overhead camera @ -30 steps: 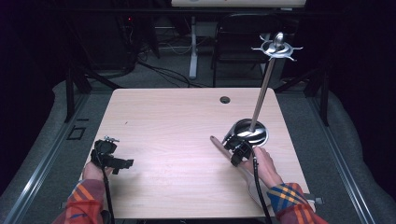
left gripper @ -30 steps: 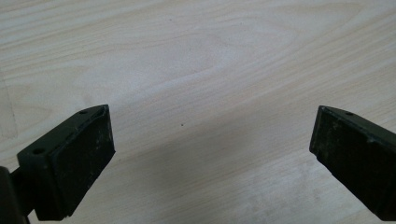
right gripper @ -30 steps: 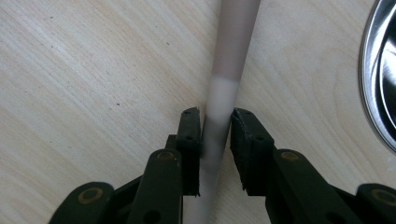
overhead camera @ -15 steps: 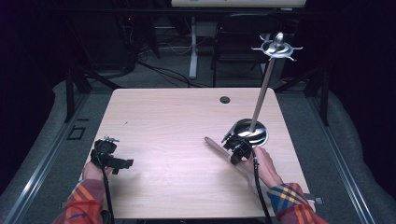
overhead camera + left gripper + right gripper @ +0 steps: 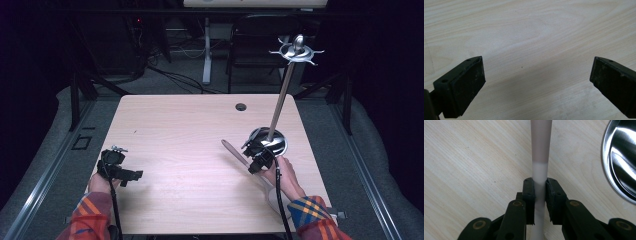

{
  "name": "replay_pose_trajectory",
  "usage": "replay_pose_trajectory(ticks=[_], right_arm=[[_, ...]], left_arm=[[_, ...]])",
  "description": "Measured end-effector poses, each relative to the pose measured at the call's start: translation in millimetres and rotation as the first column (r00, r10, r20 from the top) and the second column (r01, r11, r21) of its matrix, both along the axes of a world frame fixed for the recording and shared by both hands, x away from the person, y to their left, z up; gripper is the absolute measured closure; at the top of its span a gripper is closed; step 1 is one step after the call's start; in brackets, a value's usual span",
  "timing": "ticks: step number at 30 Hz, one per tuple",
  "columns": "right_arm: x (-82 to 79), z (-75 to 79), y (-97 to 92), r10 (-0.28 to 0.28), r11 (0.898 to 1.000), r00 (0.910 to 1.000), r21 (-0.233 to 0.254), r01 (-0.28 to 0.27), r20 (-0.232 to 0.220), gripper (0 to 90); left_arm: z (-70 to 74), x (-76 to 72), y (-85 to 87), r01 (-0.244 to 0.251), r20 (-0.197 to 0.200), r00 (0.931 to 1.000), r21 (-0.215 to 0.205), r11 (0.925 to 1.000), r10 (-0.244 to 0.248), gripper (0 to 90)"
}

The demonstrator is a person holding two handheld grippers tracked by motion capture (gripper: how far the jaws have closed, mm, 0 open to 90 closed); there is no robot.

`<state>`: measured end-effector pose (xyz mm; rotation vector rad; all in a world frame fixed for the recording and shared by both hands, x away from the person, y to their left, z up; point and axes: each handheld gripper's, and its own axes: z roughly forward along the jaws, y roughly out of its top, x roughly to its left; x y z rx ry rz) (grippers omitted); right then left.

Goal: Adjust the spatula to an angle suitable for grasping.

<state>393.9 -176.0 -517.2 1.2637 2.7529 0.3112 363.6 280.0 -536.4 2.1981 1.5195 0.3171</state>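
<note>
The right gripper (image 5: 539, 195) is clamped on a slim pale rod with a greyish-brown far section (image 5: 540, 152). In the high view, at lower right of centre, the rod's long axis runs from the jaws toward the upper left, low over the light wooden table (image 5: 170, 125). A polished metal stand with a round base and tall pole (image 5: 270, 141) sits just right of the grip. The left gripper (image 5: 536, 82), jaws spread and empty, rests well apart at lower left. The rod's near end is hidden.

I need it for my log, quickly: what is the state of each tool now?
Left tool: open, holding nothing, over the table.
Right tool: shut on a stick, beside the stand.
</note>
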Motion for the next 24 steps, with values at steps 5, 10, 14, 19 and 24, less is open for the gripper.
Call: replay_pose_trajectory(ticks=[5,10,14,19,24], right_arm=[[-3.2,2.7,-1.0,0.011,1.0,0.9999,0.015,-0.011,0.006,78.3],[-5.0,6.8,-4.6,0.0,1.0,0.9998,0.021,-0.001,0.02,78.3],[-6.4,8.7,-5.6,0.001,1.0,0.9997,0.03,-0.001,0.026,78.3],[-9.2,11.6,-7.1,0.004,0.999,0.9994,0.04,-0.006,0.034,78.3],[-12.2,19.5,-10.8,0.005,0.996,0.9987,0.087,-0.009,0.051,78.4]], left_arm=[[-0.2,0.1,0.1,0.001,-0.001,1.0,-0.003,1.0,-0.001,0.0],[-0.4,0.3,0.0,0.002,-0.002,1.0,-0.003,1.0,-0.002,0.0],[-1.2,0.3,0.8,-0.003,-0.004,1.0,-0.009,1.0,0.003,0.0],[-1.3,0.5,0.2,0.0,-0.001,1.0,-0.009,1.0,0.0,0.0],[-1.1,0.0,1.6,-0.003,-0.002,1.0,-0.008,1.0,0.003,0.0]])
